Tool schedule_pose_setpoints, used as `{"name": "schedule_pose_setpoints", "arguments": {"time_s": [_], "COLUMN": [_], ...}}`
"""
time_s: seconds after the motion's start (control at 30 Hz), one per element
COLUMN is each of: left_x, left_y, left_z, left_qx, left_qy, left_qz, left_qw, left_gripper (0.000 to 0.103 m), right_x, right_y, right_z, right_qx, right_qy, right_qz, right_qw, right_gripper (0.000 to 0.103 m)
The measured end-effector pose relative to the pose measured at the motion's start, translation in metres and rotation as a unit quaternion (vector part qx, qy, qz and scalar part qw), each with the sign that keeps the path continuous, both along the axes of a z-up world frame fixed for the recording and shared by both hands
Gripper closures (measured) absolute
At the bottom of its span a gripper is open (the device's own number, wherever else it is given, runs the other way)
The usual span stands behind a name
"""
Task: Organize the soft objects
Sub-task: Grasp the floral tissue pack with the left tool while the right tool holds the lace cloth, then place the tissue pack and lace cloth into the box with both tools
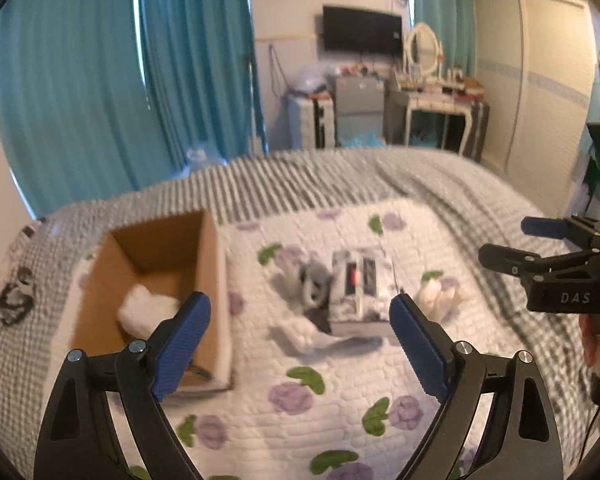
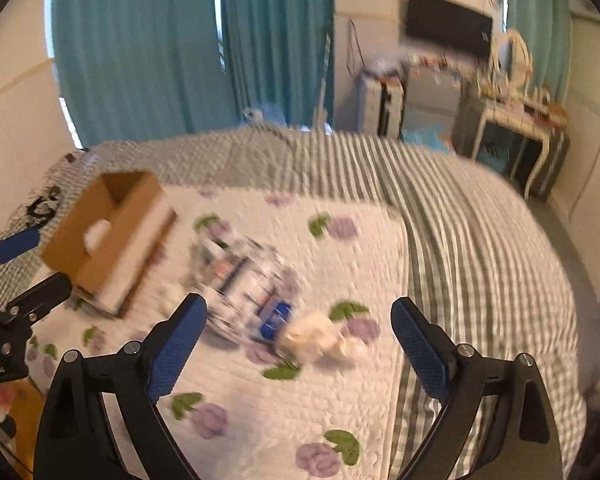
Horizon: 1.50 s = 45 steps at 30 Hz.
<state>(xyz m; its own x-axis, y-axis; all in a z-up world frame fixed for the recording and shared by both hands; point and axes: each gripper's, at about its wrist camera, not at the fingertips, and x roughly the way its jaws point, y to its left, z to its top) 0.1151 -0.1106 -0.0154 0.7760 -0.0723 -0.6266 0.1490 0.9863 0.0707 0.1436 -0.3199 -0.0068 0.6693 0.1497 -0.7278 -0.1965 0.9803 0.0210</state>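
An open cardboard box (image 1: 204, 280) stands on the floral quilt (image 1: 300, 400) at the left, with a white soft lump (image 1: 146, 312) inside. A grey soft toy (image 1: 314, 282) lies next to a patterned packet (image 1: 360, 284) in the middle. A cream soft lump (image 1: 438, 298) lies right of them. My left gripper (image 1: 300, 320) is open and empty above the quilt. My right gripper (image 2: 298, 320) is open and empty, just short of the cream lump (image 2: 316, 336). The box (image 2: 112, 248) and packet (image 2: 244, 280) are blurred in the right wrist view.
The quilt lies on a grey striped bedspread (image 1: 440, 184). Teal curtains (image 1: 100, 80), a dressing table (image 1: 436, 108) and a wardrobe (image 1: 540, 72) stand beyond the bed. The right gripper shows in the left wrist view (image 1: 508, 244); the left one shows in the right wrist view (image 2: 24, 268).
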Motion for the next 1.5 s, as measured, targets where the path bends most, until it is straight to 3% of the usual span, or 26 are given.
{"name": "schedule_pose_setpoints", "arguments": {"time_s": [0.17,0.37,0.47,0.53,0.63,0.73,0.83,1.0,1.13,1.3,1.5], "left_x": [0.024,0.045,0.051,0.053,0.060,0.064,0.067,0.079,0.089,0.082,0.065], "left_y": [-0.018,-0.034,-0.043,-0.049,-0.053,-0.053,-0.057,-0.070,-0.067,-0.066,-0.060], "left_z": [-0.041,-0.075,-0.088,-0.096,-0.109,-0.119,-0.123,-0.131,-0.137,-0.128,-0.098], "left_qx": [-0.017,-0.022,-0.019,-0.014,-0.009,-0.027,-0.029,0.007,-0.016,-0.018,-0.028], "left_qy": [0.033,0.065,0.076,0.078,0.084,0.092,0.094,0.080,0.089,0.075,0.052], "left_qz": [-0.010,-0.025,-0.042,-0.049,-0.041,-0.046,-0.051,-0.047,-0.045,-0.052,-0.062], "left_qw": [0.9993,0.9973,0.9961,0.9956,0.9956,0.9944,0.9938,0.9957,0.9949,0.9956,0.9963], "left_gripper": [0.011,0.011,0.011,0.011,0.011,0.011,0.011,0.011,0.016,0.022,0.023], "right_x": [0.030,0.060,0.069,0.070,0.069,0.068,0.070,0.068,0.069,0.067,0.050], "right_y": [-0.020,-0.017,-0.015,-0.015,-0.023,-0.031,-0.037,-0.040,-0.038,-0.031,-0.026], "right_z": [-0.054,-0.118,-0.140,-0.145,-0.137,-0.123,-0.112,-0.107,-0.104,-0.099,-0.076], "right_qx": [0.030,0.038,0.052,0.047,0.042,0.043,0.064,0.071,0.064,0.052,0.043], "right_qy": [0.050,0.106,0.129,0.126,0.085,0.055,0.044,0.040,0.044,0.037,0.030], "right_qz": [-0.026,-0.010,0.000,0.000,0.000,-0.004,-0.003,-0.003,-0.007,-0.003,-0.005], "right_qw": [0.998,0.994,0.990,0.991,0.996,0.998,0.997,0.997,0.997,0.998,0.999], "right_gripper": [0.009,0.012,0.034,0.066,0.074,0.075,0.075,0.075,0.075,0.075,0.075]}}
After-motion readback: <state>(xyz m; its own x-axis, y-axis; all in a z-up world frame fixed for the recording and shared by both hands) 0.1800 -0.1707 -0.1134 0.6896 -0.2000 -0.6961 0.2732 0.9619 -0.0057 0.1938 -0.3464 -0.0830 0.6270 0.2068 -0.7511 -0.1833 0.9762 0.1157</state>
